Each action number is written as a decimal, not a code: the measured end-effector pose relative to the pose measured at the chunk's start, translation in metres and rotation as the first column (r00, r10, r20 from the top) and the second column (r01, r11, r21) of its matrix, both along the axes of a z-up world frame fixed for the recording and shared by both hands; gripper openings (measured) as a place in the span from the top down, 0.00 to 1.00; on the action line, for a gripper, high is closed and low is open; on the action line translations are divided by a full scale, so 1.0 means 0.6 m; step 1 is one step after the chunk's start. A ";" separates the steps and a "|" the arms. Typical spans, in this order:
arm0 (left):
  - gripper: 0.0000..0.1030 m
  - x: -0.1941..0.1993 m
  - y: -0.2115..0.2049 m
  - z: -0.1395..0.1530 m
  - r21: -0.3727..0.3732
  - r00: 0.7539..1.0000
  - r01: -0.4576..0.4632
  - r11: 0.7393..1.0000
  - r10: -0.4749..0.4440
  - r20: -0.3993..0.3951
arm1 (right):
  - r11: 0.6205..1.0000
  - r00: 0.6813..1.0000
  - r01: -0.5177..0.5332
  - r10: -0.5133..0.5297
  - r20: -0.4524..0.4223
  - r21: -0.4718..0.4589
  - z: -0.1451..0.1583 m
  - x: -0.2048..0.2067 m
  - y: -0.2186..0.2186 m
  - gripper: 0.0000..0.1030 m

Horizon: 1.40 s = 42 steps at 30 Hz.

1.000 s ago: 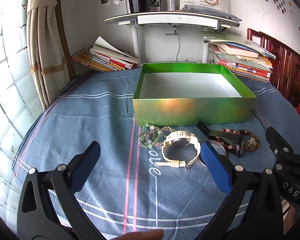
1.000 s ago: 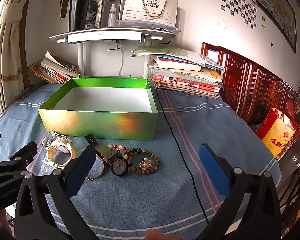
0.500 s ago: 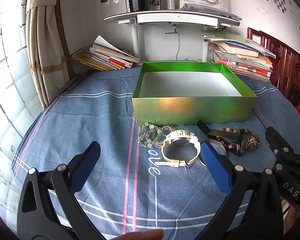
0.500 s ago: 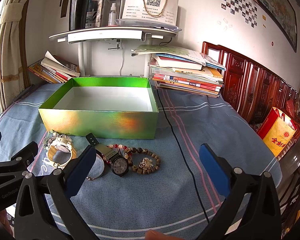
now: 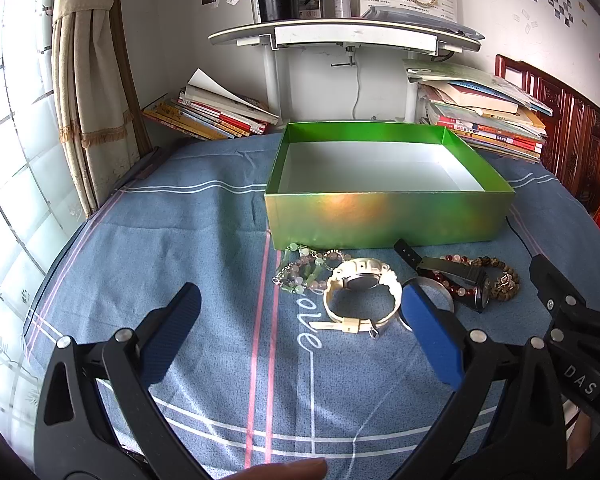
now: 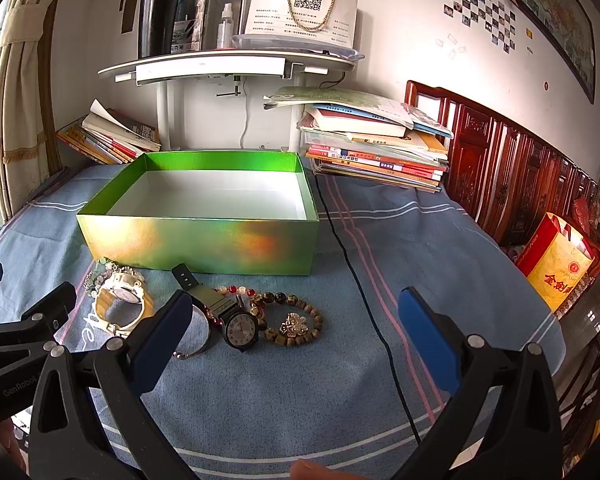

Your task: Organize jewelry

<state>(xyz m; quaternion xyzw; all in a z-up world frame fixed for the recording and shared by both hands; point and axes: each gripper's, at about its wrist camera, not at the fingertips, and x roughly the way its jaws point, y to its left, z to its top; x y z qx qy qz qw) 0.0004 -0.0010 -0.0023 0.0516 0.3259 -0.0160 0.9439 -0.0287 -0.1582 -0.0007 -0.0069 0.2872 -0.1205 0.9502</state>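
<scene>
An open green box [image 5: 388,216] [image 6: 198,240] with a white inside stands on the blue cloth; nothing shows inside it. In front of it lie a pale green bead bracelet [image 5: 304,270], a cream watch [image 5: 362,292] [image 6: 120,300], a silver bangle [image 5: 440,296], a black watch [image 5: 460,276] [image 6: 240,324] and brown bead bracelets [image 5: 500,276] [image 6: 296,320]. My left gripper [image 5: 300,336] is open, just short of the cream watch. My right gripper [image 6: 292,336] is open, just short of the black watch and brown beads.
Book stacks lie behind the box at left [image 5: 208,116] and right [image 6: 376,148]. A white shelf [image 6: 228,66] stands at the wall. A black cable [image 6: 364,304] runs over the cloth right of the box. A carved wooden rail [image 6: 520,164] and red-yellow bag [image 6: 556,268] are at right.
</scene>
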 end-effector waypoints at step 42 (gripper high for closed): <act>0.04 -0.001 0.006 -0.014 0.001 1.000 0.000 1.000 0.000 -0.009 | 1.000 1.000 -0.001 0.001 -0.008 0.006 -0.003 0.000 0.000 0.02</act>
